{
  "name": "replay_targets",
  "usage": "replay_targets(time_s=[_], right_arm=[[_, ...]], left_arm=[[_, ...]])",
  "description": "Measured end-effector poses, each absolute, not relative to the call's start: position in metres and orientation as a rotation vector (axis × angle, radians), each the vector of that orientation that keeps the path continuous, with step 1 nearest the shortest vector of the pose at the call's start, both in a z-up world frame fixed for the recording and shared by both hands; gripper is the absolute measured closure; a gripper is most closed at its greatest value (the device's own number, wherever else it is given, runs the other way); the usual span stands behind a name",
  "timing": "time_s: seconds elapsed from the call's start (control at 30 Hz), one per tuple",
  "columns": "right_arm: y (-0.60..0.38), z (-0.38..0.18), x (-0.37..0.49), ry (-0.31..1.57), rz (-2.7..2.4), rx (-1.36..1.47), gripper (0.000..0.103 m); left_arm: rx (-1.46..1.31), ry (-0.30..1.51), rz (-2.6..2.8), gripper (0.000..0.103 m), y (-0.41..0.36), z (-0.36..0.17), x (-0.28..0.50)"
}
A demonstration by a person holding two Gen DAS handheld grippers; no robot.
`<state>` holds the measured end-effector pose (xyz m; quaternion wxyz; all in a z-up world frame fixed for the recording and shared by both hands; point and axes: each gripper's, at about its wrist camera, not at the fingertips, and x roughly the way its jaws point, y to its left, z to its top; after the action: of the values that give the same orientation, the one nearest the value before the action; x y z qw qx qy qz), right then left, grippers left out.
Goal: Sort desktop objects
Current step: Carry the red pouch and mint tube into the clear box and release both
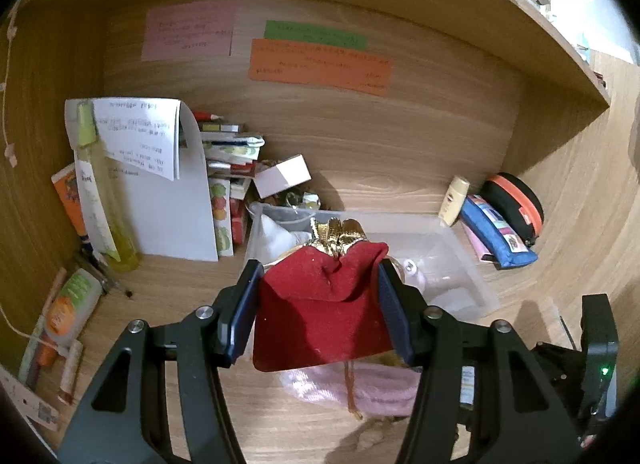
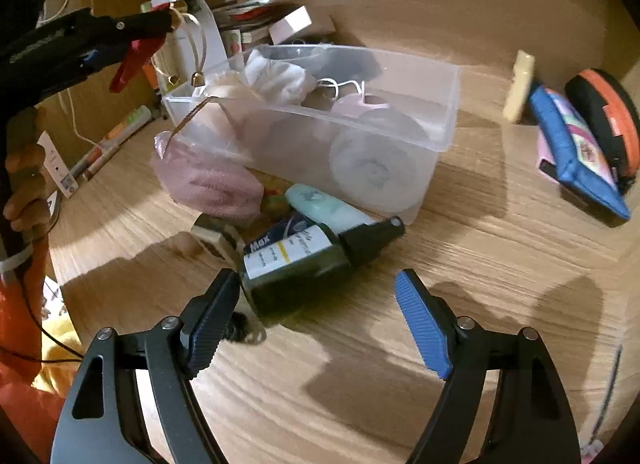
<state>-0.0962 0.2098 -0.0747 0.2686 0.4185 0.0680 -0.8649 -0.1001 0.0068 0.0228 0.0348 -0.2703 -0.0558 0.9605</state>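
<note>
My left gripper [image 1: 318,296] is shut on a dark red velvet pouch [image 1: 324,304] with a gold gathered top, held above the desk just in front of the clear plastic box [image 1: 460,260]. In the right wrist view the left gripper [image 2: 160,29] hangs at the upper left with the red pouch [image 2: 130,63] in it. My right gripper [image 2: 318,324] is open and empty, low over the desk. A dark green spray bottle [image 2: 304,260] lies on its side just ahead of its left finger. A pink pouch [image 2: 208,179] lies by the box [image 2: 448,103].
Papers, booklets and a small white box [image 1: 284,175] are piled at the back left. A yellow bottle [image 1: 106,199] leans there. A blue pencil case [image 2: 576,159], an orange-trimmed black case [image 2: 608,119] and a cream tube [image 2: 520,85] lie at the right. Sticky notes hang on the back wall.
</note>
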Motion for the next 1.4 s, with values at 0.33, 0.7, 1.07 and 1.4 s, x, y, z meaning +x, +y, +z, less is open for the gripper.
replay_targets(time_s=[0.33, 0.7, 1.07, 1.4], right_arm=[[0.207, -0.073, -0.098, 0.146, -2.324, 1.097, 0.041], [0.234, -0.018, -0.094, 0.107, -2.430, 0.943, 0.050], [0.216, 0.008, -0.124, 0.139, -2.477, 0.854, 0.060], [0.201, -0.016, -0.151, 0.139, -2.439, 0.954, 0.060]], left_arm=[[-0.856, -0.167, 2.909, 0.046, 0.012, 0.028, -0.134], [-0.970, -0.145, 2.809, 0.046, 0.032, 0.001, -0.166], [-1.052, -0.143, 2.724, 0.045, 0.034, -0.026, -0.179], [-1.040, -0.052, 2.689, 0.023, 0.044, -0.027, -0.174]])
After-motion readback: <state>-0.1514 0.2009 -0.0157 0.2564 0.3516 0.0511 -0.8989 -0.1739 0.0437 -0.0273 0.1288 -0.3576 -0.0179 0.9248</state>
